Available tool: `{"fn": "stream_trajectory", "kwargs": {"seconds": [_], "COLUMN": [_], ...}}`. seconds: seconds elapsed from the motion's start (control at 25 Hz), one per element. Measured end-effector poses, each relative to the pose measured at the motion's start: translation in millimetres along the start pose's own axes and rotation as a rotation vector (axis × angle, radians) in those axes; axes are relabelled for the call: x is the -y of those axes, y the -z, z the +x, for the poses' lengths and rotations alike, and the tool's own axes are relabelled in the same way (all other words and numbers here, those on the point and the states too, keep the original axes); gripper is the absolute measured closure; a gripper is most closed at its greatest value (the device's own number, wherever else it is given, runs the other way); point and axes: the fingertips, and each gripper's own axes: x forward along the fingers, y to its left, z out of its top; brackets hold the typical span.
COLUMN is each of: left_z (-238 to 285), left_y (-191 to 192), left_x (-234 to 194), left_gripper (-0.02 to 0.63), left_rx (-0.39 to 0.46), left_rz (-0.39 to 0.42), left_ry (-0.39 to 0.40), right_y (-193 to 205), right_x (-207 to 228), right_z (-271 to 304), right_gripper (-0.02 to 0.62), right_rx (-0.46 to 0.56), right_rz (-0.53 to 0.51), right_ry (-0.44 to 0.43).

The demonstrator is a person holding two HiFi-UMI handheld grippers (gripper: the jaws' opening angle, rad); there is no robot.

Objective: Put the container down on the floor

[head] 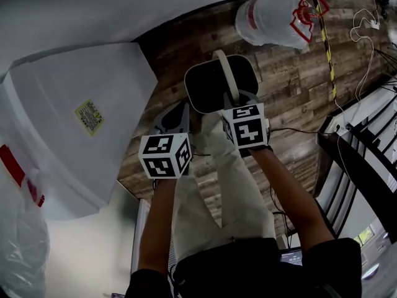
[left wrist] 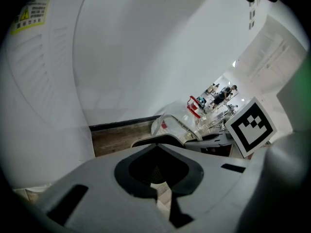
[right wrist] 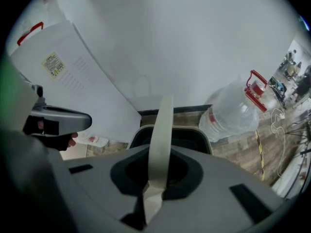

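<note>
The container (head: pixel 214 85), a dark bin with a pale rim and a pale strap handle (head: pixel 226 73), hangs over the wood-pattern floor (head: pixel 291 79) in front of the person's legs. My right gripper (head: pixel 239 99) is shut on that handle; in the right gripper view the handle (right wrist: pixel 160 130) runs up from between the jaws of the right gripper (right wrist: pixel 158 152), with the container (right wrist: pixel 194 137) below. My left gripper (head: pixel 178 115) hangs just left of the container, apart from it. In the left gripper view the left gripper (left wrist: pixel 158 149) has its jaws together with nothing seen between them, and the container (left wrist: pixel 153 141) lies just beyond.
A large white appliance (head: pixel 74 123) with a yellow label stands at the left against a white wall. A clear water jug (head: pixel 273 14) with a red handle lies beyond the container. Cables (head: pixel 366 30), striped tape (head: pixel 327 42) and a black rack (head: pixel 366 160) are at the right.
</note>
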Motion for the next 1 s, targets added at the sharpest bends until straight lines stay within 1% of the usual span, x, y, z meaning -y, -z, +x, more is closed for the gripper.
{"fn": "stream_trajectory", "kwargs": {"seconds": [0.12,0.24,0.44,0.6,1.0], "left_z": [2.4,8.1,23.0,30.2,57.2], "left_y": [-2.3,-4.3,4.6,8.6,10.2], "left_x": [-3.4,-7.0,-17.8,-23.4,-40.6], "left_gripper": [0.589,0.589,0.589,0.589,0.589], "left_rx": [0.008,0.014,-0.009,-0.009,0.006], "left_rz": [-0.006,-0.008,-0.014,-0.035,-0.04], "left_ry": [-0.001,-0.002,-0.019,-0.024,-0.031], "right_y": [2.1,-2.3,-8.8,-16.2,-36.1], "right_x": [-2.0,-2.5,-6.4,-6.3,-4.5], "right_z": [10.5,19.4,38.5,53.6,92.0], "right_gripper": [0.563,0.562,0.561,0.561,0.562], "right_rx": [-0.004,0.013,0.041,0.055,0.104], "right_rz": [0.008,0.001,-0.012,-0.011,-0.027], "right_ry": [-0.018,-0.027,-0.056,-0.068,-0.069]}}
